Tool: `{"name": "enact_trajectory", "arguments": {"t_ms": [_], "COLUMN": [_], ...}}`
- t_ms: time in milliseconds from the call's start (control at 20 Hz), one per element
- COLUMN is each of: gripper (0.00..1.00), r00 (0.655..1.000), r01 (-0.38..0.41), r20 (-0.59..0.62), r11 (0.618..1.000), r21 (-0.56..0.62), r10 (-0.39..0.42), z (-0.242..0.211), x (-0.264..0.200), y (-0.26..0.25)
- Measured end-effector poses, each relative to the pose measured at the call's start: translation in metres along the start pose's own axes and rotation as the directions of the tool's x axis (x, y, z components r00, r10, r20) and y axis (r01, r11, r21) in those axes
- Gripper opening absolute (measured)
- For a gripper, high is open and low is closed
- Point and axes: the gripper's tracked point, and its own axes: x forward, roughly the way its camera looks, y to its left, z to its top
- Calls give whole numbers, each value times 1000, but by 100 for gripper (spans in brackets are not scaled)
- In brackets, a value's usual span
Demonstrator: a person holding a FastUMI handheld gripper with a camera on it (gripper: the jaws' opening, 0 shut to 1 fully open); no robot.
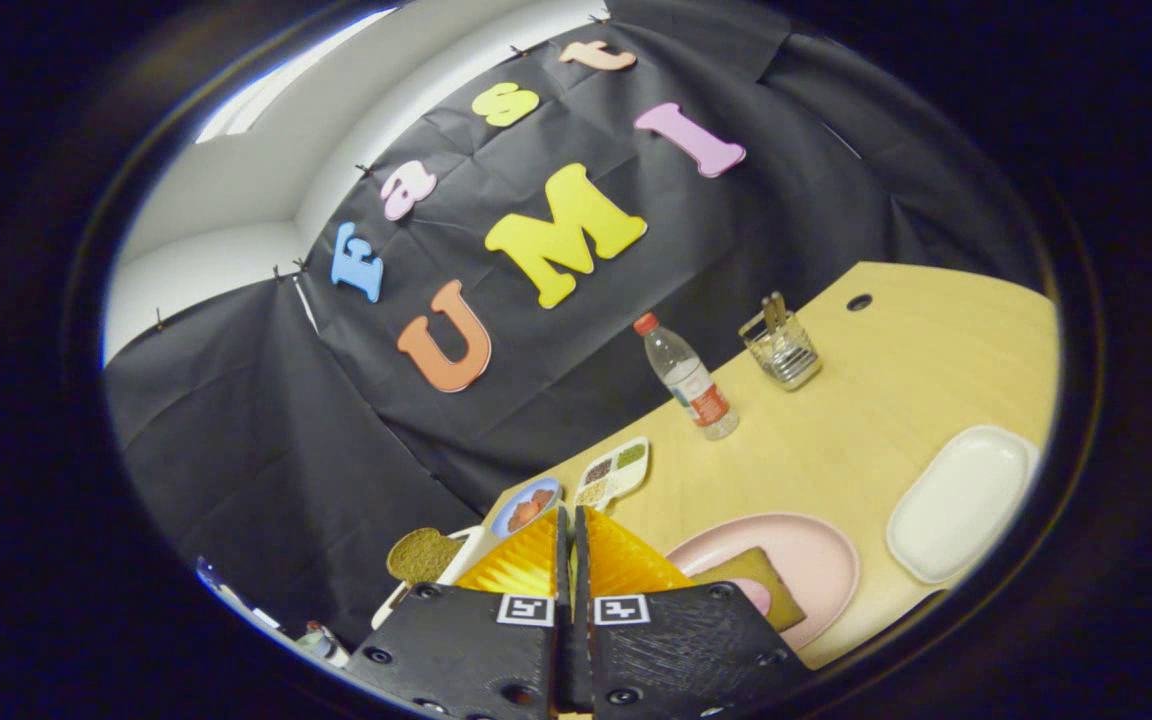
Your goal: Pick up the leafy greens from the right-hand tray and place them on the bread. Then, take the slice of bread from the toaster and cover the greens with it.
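My gripper (570, 520) is shut, its two fingers pressed together with nothing visible between them, held above the near edge of the wooden table (866, 400). Just right of the fingers lies a pink plate (816, 550) with a brown slice of bread (751, 575) on it; part of the slice is hidden behind the right finger. Left of the fingers a second bread slice (423, 555) sticks up out of a white toaster (466, 560). A white oblong tray (961, 500) lies further right on the table.
Beyond the fingertips sit a small blue dish (526, 507) with reddish food and a divided white dish (614, 470) of seeds. Further back stand a water bottle (691, 380) and a glass holder (781, 350) with utensils. Black cloth walls the table's far side.
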Motion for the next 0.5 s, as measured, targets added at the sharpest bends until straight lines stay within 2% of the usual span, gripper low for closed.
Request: {"name": "enact_trajectory", "arguments": {"t_ms": [100, 250, 500], "gripper": [0, 0, 0], "r00": [1000, 999, 993], "r01": [-16, 7, 118], "r20": [-14, -49, -46], "r11": [996, 988, 986], "r21": [92, 153, 118], "r10": [17, 0, -113], "z": [-10, -28, -30], "x": [9, 19, 14], "y": [-2, -19, -66]}}
